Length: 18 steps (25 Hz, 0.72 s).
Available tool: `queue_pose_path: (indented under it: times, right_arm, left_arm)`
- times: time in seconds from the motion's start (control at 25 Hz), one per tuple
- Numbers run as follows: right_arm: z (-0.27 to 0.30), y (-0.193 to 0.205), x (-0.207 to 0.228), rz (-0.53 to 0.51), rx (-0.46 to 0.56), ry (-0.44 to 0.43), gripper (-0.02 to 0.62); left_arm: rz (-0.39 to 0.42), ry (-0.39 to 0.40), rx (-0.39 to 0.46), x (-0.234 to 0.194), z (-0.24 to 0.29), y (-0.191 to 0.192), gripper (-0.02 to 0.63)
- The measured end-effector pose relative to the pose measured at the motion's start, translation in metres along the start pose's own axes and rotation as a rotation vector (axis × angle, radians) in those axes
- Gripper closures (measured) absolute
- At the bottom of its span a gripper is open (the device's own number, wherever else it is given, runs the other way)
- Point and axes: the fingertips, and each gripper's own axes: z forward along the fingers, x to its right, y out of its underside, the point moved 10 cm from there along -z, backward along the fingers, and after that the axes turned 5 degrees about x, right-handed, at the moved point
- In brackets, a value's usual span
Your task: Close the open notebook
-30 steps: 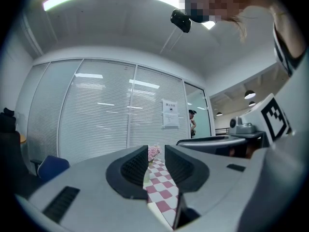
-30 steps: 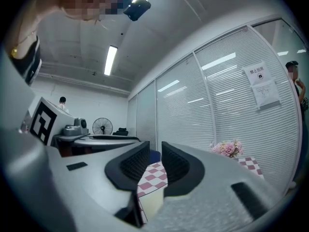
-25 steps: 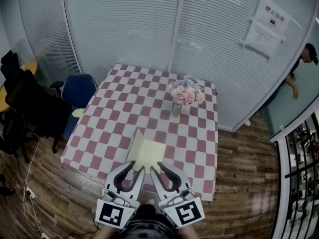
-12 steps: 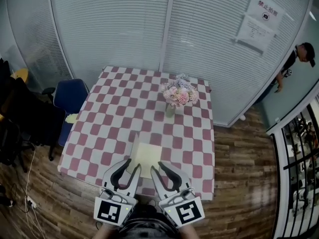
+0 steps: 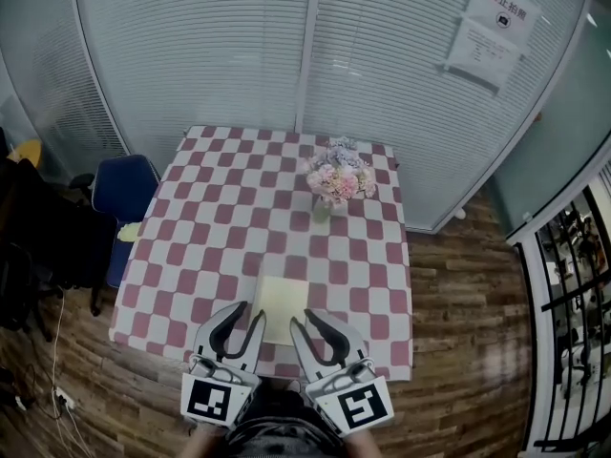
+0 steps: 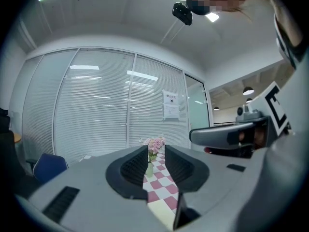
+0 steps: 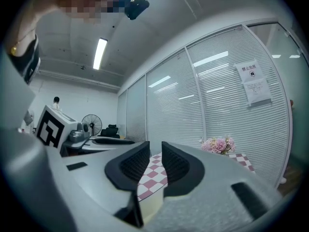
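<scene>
You've brought both grippers in over the near edge of the surface (image 5: 210,218), so the left gripper (image 5: 244,315) and right gripper (image 5: 307,317) now hang by the near corners of the notebook (image 5: 284,303). Each has its jaws apart with nothing in them. The notebook's still open at that edge with its cover standing up on its left side, so my guess is you're about set to tip it shut

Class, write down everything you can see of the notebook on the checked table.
The notebook shows a plain pale-yellow page, apparently paper, with no visible writing. It lies on the pink-and-white checked tablecloth, near its front edge. Its left leaf looks raised, nearly edge-on. Only the cloth visibly touches it.
</scene>
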Motion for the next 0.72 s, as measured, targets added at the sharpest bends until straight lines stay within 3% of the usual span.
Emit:
queue_pose_path:
  times: [0.56, 0.72]
  right_arm:
    - [0.018, 0.007, 0.009, 0.003, -0.032, 0.029, 0.515]
    - [0.022, 0.009, 0.012, 0.007, -0.05, 0.044, 0.515]
  left_arm:
    - [-0.014, -0.01, -0.083, -0.026, 0.026, 0.04, 0.505]
    - [0.003, -0.006, -0.118, -0.034, 0.029, 0.071, 0.505]
